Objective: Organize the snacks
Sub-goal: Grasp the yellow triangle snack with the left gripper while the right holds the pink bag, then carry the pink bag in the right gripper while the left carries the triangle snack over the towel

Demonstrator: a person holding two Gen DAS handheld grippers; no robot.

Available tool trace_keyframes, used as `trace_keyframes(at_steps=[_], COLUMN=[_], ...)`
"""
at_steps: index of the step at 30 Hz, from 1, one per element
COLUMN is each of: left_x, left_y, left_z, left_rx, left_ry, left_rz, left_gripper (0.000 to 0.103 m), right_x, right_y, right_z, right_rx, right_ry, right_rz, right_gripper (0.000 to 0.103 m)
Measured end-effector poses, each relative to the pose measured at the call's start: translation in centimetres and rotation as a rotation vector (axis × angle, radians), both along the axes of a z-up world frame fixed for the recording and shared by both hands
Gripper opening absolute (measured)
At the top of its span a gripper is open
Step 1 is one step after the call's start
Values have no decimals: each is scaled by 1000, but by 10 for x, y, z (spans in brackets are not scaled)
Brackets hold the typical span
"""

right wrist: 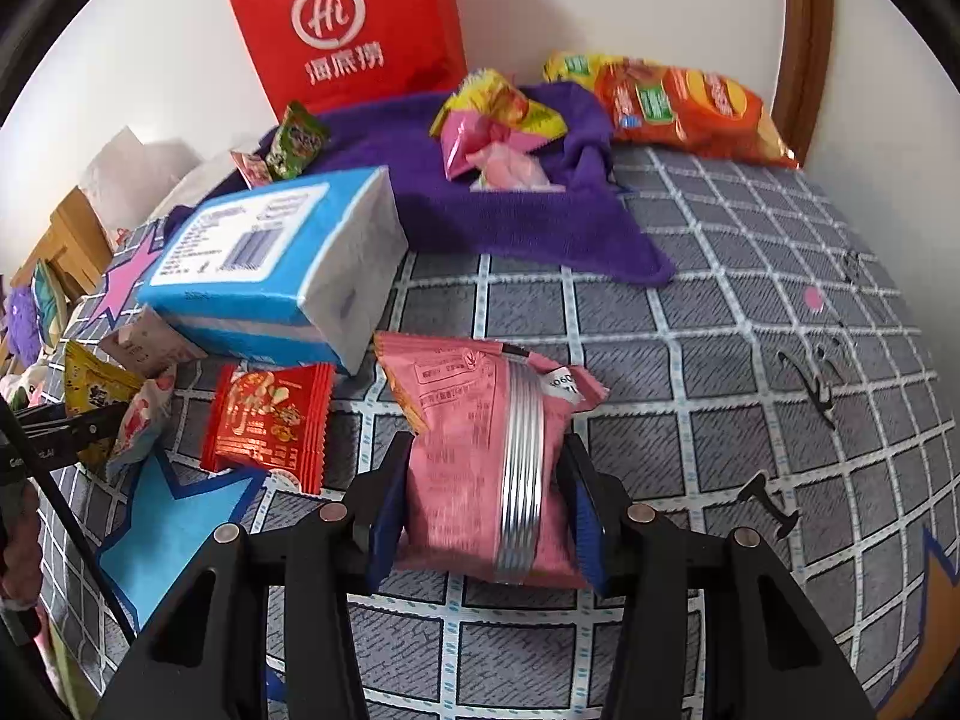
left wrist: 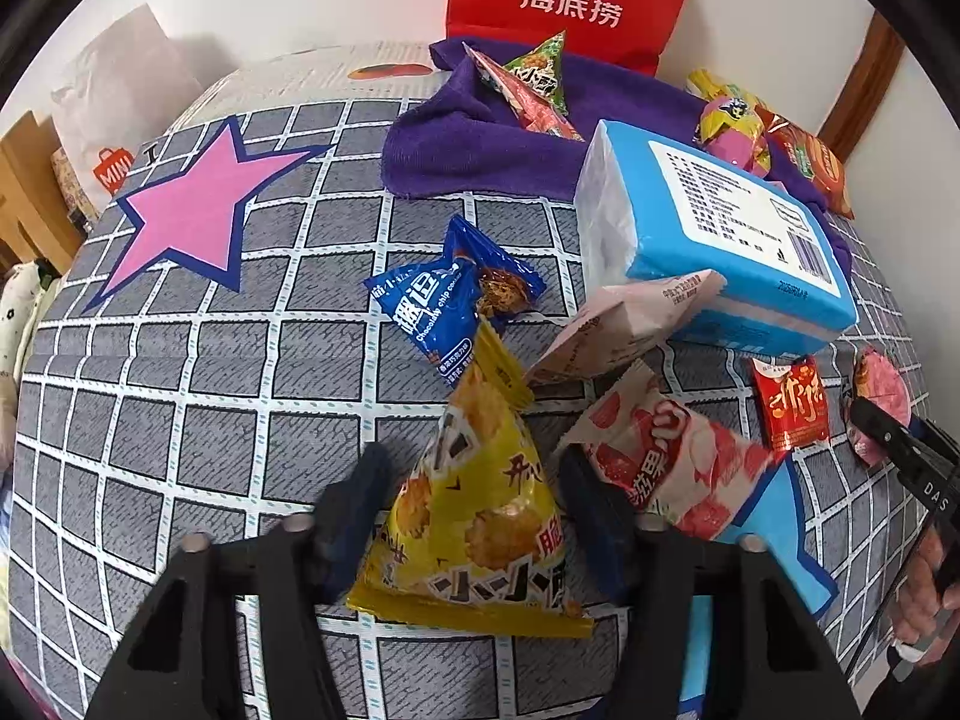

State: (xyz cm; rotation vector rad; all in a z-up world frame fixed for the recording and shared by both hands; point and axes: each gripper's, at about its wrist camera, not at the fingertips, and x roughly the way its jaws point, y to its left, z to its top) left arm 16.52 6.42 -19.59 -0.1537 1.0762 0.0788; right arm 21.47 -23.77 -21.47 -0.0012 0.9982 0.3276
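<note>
My left gripper (left wrist: pixel 474 498) stands around a yellow triangular snack bag (left wrist: pixel 480 516) on the grid bedspread; its jaws are wide and do not visibly press the bag. My right gripper (right wrist: pixel 483 492) has its blue pads against both sides of a pink snack packet (right wrist: pixel 486 462), shut on it. A blue cookie packet (left wrist: pixel 444 306), a strawberry packet (left wrist: pixel 666 456) and a red packet (right wrist: pixel 270 420) lie nearby. More snacks (right wrist: pixel 498 120) sit on a purple towel (right wrist: pixel 528 216).
A blue tissue pack (right wrist: pixel 276 264) lies in the middle over a pale pink packet (left wrist: pixel 624 324). A red paper bag (right wrist: pixel 354 24) stands against the far wall. An orange chip bag (right wrist: pixel 690 108) lies at the back right. A wooden frame (right wrist: pixel 804 42) runs along the right.
</note>
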Motion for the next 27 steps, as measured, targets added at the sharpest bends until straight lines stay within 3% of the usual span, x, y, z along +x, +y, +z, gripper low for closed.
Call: trace_keyframes(at_steps=[3,10,19,27], left_x=[-7,-15,-12,-3], left_y=[6,24,32,36], left_z=[3,17,50,72], left_rx=[-28,-107,-150,-176], left_ry=[-8,-54,-127,-159], left_rz=[-25,-91,-261,-325], left_gripper=[41,39,39,39], right_x=[-2,-20,-68,-84], right_y=[3,11,11,26], right_z=[1,17,72,115], right_rx=[-8,-26,-5,23], right_ry=[1,-18,-59,-102], right_rz=[-7,-71,-275,-331], right_gripper=[46,43,43,43])
